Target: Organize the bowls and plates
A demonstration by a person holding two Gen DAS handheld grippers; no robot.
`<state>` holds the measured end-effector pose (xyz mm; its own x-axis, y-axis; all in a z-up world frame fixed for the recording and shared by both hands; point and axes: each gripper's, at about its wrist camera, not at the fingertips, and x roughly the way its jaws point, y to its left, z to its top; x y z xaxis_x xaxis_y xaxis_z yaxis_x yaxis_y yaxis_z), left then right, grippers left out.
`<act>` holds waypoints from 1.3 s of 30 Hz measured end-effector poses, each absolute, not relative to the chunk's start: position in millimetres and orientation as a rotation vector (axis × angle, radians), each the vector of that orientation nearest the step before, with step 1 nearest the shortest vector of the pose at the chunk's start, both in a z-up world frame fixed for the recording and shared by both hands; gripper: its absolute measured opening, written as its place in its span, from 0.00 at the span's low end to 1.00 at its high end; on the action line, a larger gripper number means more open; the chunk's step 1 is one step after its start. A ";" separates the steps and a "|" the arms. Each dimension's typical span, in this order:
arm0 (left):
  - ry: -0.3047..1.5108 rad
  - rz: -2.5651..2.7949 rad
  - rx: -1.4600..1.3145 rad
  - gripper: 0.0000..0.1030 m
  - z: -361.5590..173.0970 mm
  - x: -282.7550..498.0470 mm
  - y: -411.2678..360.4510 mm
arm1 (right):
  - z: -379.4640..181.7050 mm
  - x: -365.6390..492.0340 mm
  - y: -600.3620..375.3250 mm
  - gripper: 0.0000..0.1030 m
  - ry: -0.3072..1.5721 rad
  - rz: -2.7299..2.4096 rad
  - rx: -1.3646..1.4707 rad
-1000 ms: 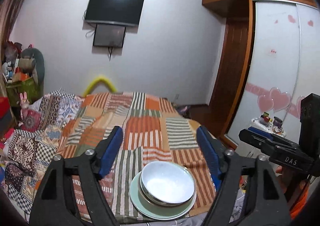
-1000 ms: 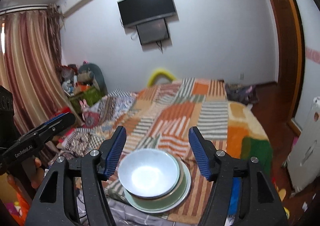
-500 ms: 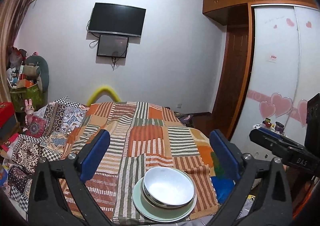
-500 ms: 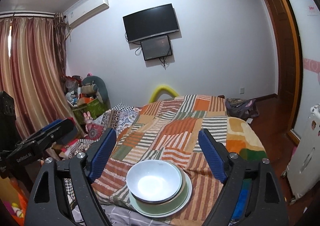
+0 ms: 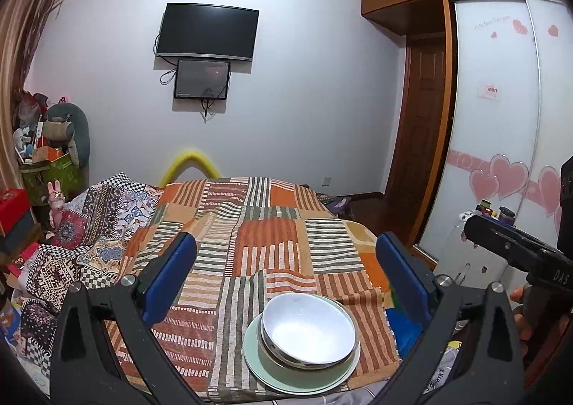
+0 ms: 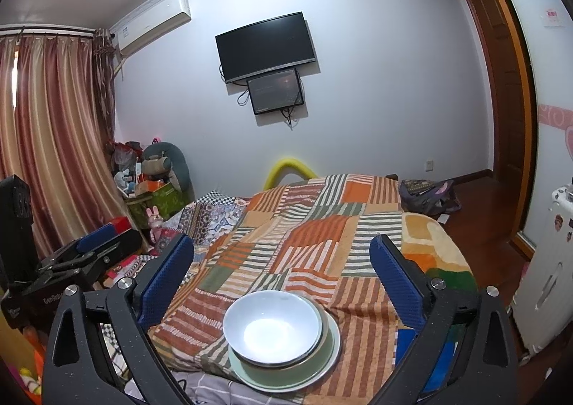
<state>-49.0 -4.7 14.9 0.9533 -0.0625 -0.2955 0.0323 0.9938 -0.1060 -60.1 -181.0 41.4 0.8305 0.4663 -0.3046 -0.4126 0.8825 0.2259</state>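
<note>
Not much lettering here. In the left wrist view, white capitals reading "DAS" run along the black body of the right tongs (image 5: 515, 251) at the right edge. In the right wrist view, the black body of the left tongs (image 6: 89, 251) carries white print that starts "GenRob", the rest cut off behind the near arm. The wardrobe door (image 5: 494, 118) has a line of pink script near its top and a small red-and-white label, both too small to read.
</note>
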 end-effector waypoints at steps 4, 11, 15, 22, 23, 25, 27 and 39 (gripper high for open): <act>0.305 -0.046 -0.096 0.99 13.4 -49.2 -5.6 | 40.6 -60.1 -182.5 0.99 0.364 0.466 0.156; 0.315 -0.048 -0.096 1.00 11.3 -48.2 -6.8 | 40.2 -59.5 -184.8 0.99 0.374 0.465 0.155; 0.321 -0.049 -0.098 1.00 9.9 -47.4 -5.7 | 40.9 -58.2 -186.0 0.99 0.379 0.467 0.154; 0.328 -0.049 -0.109 1.00 10.1 -44.7 -4.1 | 40.9 -56.1 -187.7 0.99 0.387 0.469 0.161; 0.329 -0.049 -0.110 1.00 9.9 -44.5 -4.2 | 41.1 -55.7 -187.9 0.99 0.388 0.469 0.162; 0.331 -0.049 -0.112 1.00 10.0 -43.2 -3.4 | 41.0 -55.4 -188.0 0.99 0.388 0.470 0.161; 0.332 -0.049 -0.113 1.00 9.6 -42.9 -2.9 | 40.8 -55.0 -187.8 0.99 0.391 0.470 0.160; 0.336 -0.051 -0.115 1.00 7.9 -42.8 -1.1 | 41.2 -54.9 -187.8 0.99 0.396 0.474 0.163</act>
